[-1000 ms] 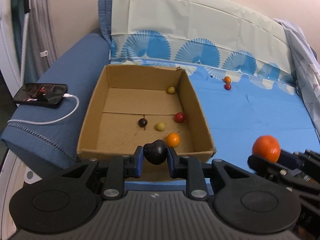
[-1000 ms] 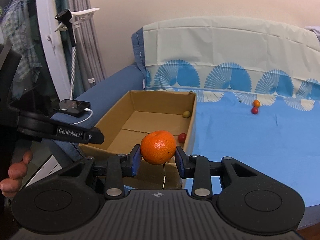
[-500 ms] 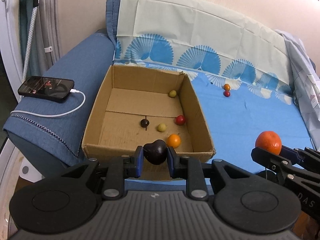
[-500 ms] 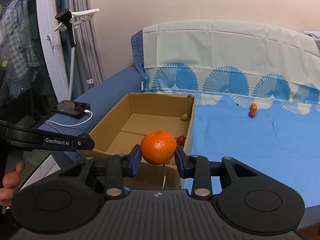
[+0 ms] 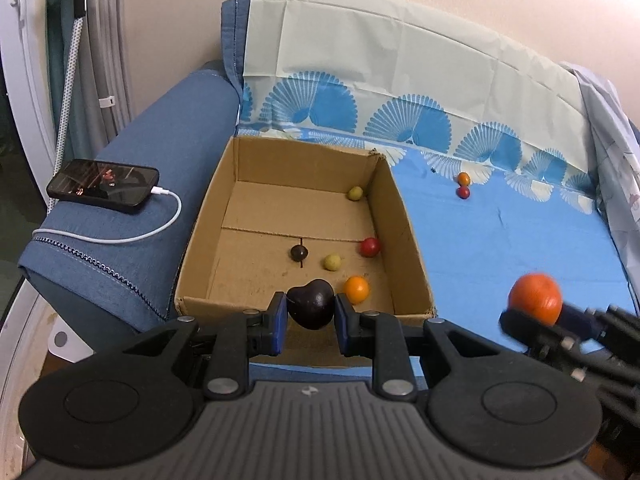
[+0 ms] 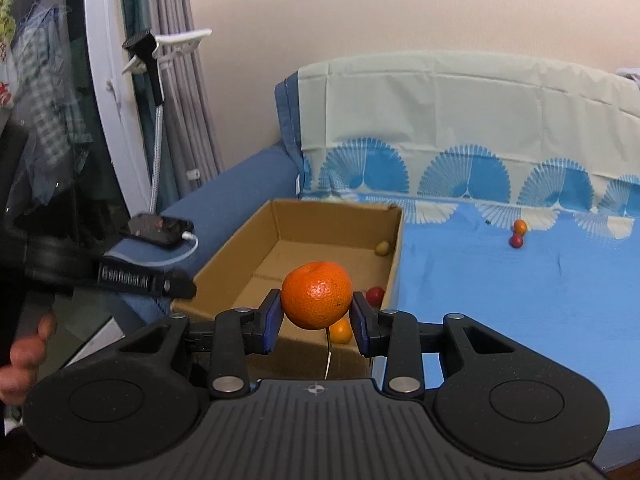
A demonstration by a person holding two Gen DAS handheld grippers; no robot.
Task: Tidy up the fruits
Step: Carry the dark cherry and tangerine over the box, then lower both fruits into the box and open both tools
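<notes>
Two grippers I run, left gripper point(image 5: 310, 318) pinching a dark plum point(image 5: 311, 309) low centre above the cardboard box point(image 5: 404, 216), right gripper point(image 6: 316, 320) clamped on an orange point(image 6: 316, 294) mid-frame.

A cardboard box point(image 5: 404, 236) sits on the sofa seat point(image 5: 520, 240), against the armrest point(image 5: 132, 184) on its left. A phone point(image 5: 102, 186) lies on that armrest. Five small fruits point(image 5: 332, 262) lie inside the box. Two more point(image 5: 463, 186), touching, lie right of the box near the backrest point(image 5: 400, 76).
</notes>
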